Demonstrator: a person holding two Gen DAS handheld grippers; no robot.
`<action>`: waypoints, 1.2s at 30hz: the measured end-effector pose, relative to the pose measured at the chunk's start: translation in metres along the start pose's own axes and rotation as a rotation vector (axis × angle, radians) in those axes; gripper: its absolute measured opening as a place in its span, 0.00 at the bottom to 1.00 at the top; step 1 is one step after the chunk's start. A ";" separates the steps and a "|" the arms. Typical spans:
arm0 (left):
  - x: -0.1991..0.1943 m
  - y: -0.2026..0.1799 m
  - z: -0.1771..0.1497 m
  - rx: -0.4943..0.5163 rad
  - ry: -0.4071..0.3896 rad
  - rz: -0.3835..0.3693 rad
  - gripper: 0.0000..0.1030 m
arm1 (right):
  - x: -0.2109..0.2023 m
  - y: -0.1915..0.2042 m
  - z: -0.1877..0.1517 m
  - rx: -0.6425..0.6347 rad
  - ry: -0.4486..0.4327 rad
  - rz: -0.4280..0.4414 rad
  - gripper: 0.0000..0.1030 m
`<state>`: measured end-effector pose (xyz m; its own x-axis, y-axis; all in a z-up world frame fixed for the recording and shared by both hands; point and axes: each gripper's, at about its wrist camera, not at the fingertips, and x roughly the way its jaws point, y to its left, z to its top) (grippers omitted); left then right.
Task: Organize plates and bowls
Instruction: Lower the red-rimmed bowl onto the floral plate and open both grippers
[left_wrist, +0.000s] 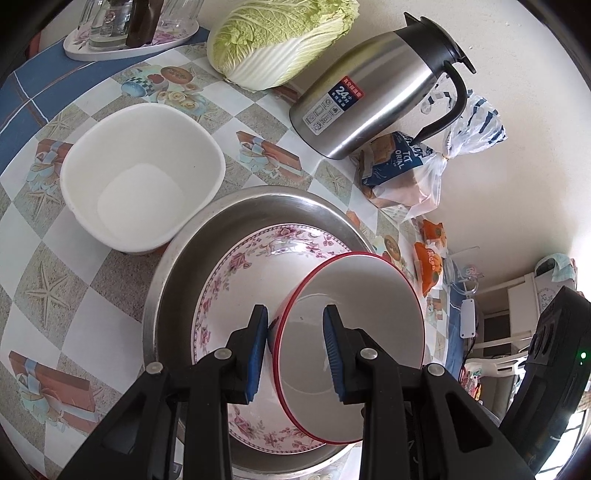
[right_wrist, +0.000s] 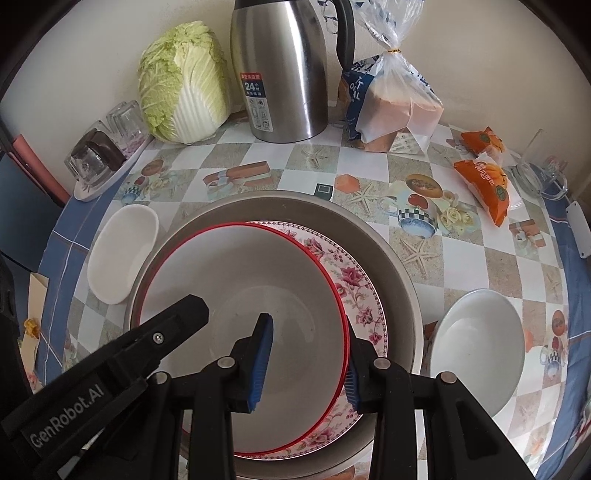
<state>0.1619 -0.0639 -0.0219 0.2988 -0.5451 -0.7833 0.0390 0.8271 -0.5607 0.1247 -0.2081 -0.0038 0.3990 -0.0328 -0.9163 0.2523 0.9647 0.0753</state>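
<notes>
Two hand-held grippers (left_wrist: 295, 354) (right_wrist: 306, 363) astride the red-rimmed bowl's (right_wrist: 243, 295) rim, clamping uncertain, inside floral plate (right_wrist: 354, 288) in steel basin (right_wrist: 399, 266).

Soft, even daylight fills both views, bright on the pale wall (left_wrist: 480, 44) and leaving only faint shadows under the steel jug (right_wrist: 280, 70) and the cabbage (right_wrist: 184, 81). The jug carries broad white streaks of glare, and the rim of the steel basin (left_wrist: 258, 194) shines where light catches it. Both pictures are sharp in the middle with no motion blur, but the fisheye lens bends the checked tablecloth (right_wrist: 461, 258) into curves and the corners fall to black.
</notes>
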 end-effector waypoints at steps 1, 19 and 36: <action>0.000 0.000 0.000 -0.001 0.001 0.004 0.30 | 0.001 0.000 0.000 -0.002 0.003 0.000 0.37; 0.002 -0.001 0.001 -0.001 0.007 0.016 0.31 | 0.015 0.000 -0.001 0.007 0.043 0.007 0.37; 0.003 -0.001 0.003 -0.013 0.010 -0.009 0.37 | 0.024 -0.006 0.000 0.026 0.071 0.005 0.37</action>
<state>0.1653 -0.0659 -0.0226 0.2886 -0.5536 -0.7812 0.0290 0.8206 -0.5708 0.1326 -0.2141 -0.0267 0.3366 -0.0084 -0.9416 0.2734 0.9577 0.0892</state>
